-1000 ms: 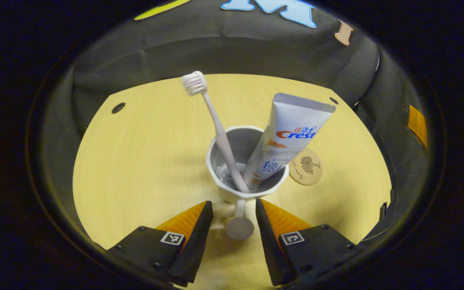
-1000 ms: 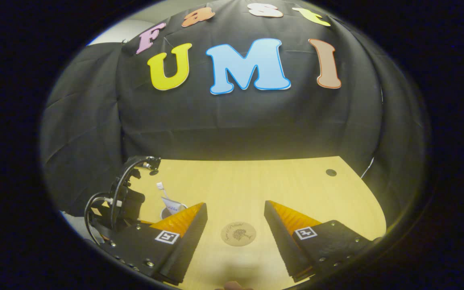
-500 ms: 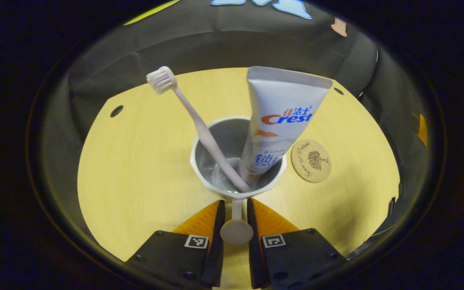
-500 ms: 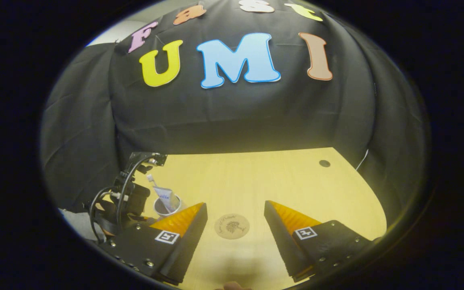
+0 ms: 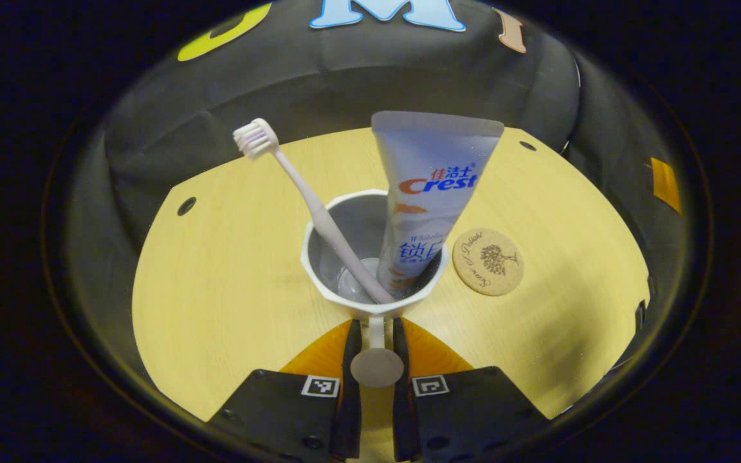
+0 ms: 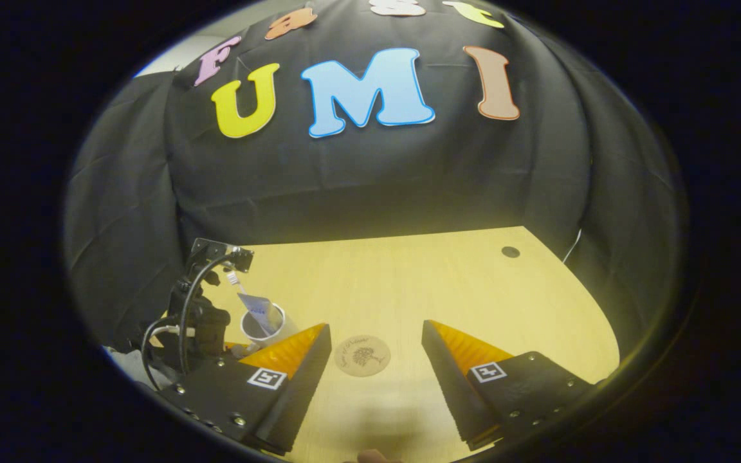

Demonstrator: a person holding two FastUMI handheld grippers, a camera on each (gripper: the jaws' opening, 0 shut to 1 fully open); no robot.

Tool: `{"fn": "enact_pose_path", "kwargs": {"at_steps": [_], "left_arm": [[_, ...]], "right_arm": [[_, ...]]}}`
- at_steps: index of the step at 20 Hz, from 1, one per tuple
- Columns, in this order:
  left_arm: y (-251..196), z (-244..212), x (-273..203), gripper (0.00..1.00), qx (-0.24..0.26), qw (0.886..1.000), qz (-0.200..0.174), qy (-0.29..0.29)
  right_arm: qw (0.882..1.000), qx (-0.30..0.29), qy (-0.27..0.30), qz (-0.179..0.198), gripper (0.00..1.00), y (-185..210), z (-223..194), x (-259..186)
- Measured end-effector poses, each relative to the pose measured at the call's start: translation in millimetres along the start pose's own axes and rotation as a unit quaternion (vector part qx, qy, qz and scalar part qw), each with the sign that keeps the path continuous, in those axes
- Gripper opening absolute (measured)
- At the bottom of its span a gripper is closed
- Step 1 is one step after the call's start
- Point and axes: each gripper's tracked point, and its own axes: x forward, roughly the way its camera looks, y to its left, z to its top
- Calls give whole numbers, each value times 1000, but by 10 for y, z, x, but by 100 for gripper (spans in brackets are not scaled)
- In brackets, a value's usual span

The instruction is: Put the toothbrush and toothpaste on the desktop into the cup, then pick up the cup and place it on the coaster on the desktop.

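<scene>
Between the fingers of the left hand-held gripper (image 5: 374, 350), the cup's (image 5: 370, 247) handle (image 5: 377, 360) was now clamped, where a second earlier those fingers had stood wide on either side of it; they had drawn in by the half-second mark and were pressed on the handle from both sides at this moment. The toothbrush (image 5: 309, 202) leaned to the left inside the cup and the toothpaste (image 5: 425, 199) stood in it on the right, cap end down, so the loading part of the task looked done. The coaster (image 5: 488, 262) lay bare on the tabletop (image 5: 216, 283) just to the right of the cup, and it had crept nearer to the cup across the three frames, which suggested the carry had begun. Whether the cup's base had actually left the tabletop was hard to say from this angle. The right hand-held gripper (image 6: 375, 347) hung with its fingers wide apart and nothing between them, looking down on the coaster, with the cup and the other gripper off to its left. What remained, in my judgement, was a short shift to the right and a level set-down, since the tall tube could tip the load.
</scene>
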Motion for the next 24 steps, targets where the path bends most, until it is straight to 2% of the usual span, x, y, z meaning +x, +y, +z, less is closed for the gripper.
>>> {"fn": "enact_pose_path", "kwargs": {"at_steps": [5, 9, 15, 20, 24], "left_arm": [[-298, 146, -108, 27, 18, 999, -21, -21], [-680, 251, -148, 26, 31, 997, -58, -28], [-1143, 317, 71, 27, 63, 994, -87, -12], [-1296, 251, 116, 27, 66, 993, -100, 7], [-1320, 217, 190, 27, 72, 992, -99, 15]], "right_arm": [[1000, 8, -6, -15, 88, -125, 24, -49], [999, 16, -9, -31, 88, -247, 7, -124], [997, 34, -11, -65, 88, -546, -43, -295], [994, 57, -6, -93, 88, -778, -133, -430], [992, 71, -6, -101, 88, -851, -147, -485]]}}
